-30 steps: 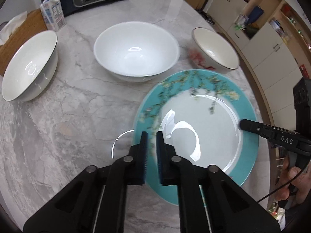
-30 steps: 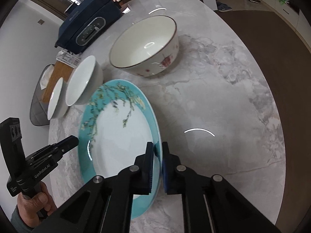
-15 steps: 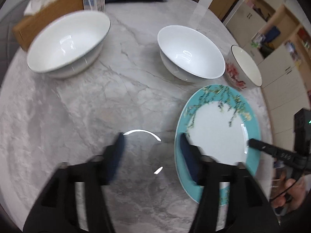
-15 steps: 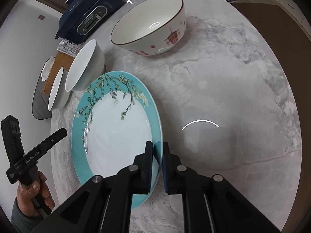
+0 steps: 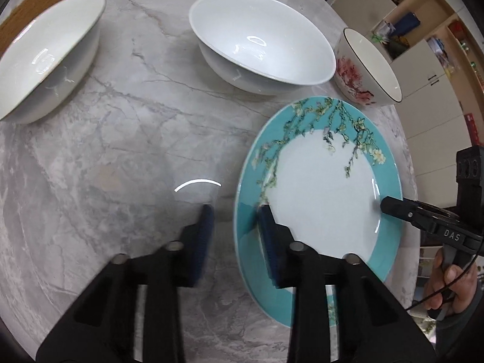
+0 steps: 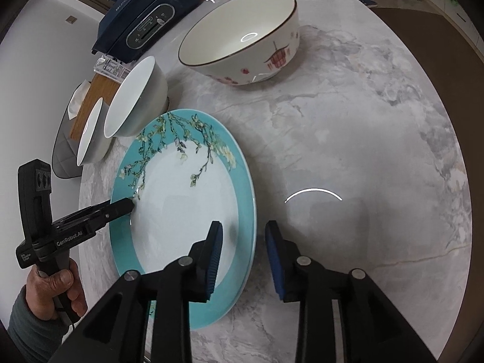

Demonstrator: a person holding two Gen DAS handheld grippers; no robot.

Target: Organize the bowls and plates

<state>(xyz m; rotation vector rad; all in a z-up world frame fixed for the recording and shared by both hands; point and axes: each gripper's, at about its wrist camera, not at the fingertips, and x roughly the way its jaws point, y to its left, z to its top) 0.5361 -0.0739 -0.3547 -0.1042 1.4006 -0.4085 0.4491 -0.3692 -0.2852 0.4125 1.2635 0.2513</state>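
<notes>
A turquoise-rimmed plate (image 5: 320, 199) with a white centre and painted blossom branches lies flat on the marble desk (image 5: 106, 151). Just beyond it stands a small cream bowl (image 6: 242, 42) with a dark rim and red flower pattern, upright. Beside that sits a plain white bowl (image 5: 260, 42), also upright and empty. Farther off to the side, well apart, rests another white bowl (image 5: 42, 60), wider, with a thin dark rim.

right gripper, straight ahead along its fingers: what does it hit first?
Most likely the teal floral plate: its rim sits between the opening fingers of the right gripper, with the marble table just beneath. Depth unclear.
</notes>
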